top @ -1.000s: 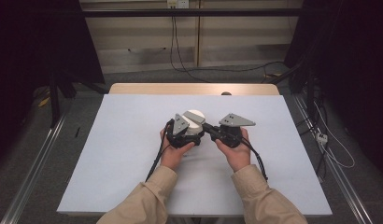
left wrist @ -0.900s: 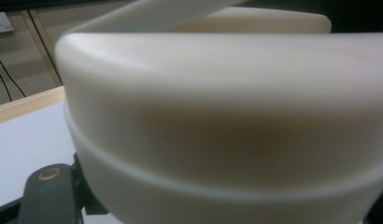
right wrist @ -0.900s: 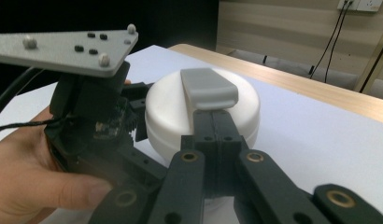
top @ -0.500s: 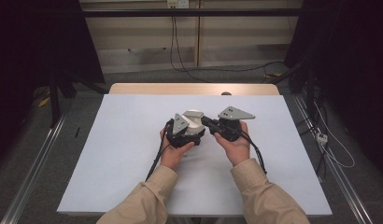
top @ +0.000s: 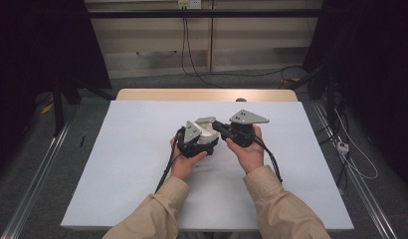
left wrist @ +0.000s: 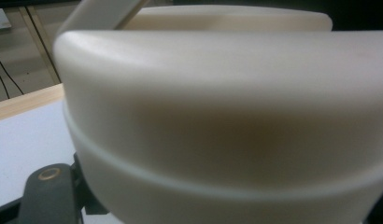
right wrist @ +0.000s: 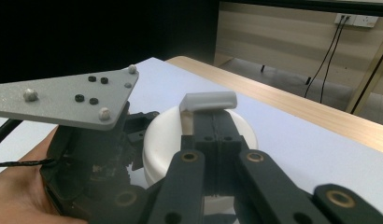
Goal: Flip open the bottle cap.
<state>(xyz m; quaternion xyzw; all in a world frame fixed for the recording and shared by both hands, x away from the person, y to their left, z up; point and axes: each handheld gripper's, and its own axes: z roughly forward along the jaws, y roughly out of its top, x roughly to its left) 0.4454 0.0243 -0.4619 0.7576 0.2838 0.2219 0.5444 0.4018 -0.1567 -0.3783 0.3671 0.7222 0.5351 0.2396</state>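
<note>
Over the white table, left tongs clasp the cream container; right tongs pinch its grey handle.

dim, even overhead light; dark room edges, close cream container blurred, soft shadows on table.

Pale panelled wall, trailing cables, grey floor.

I am sitting in a lab room for filming. I am working at a white table with dark curtains hanging around, cables running down and metal rails lying beside it.
</note>
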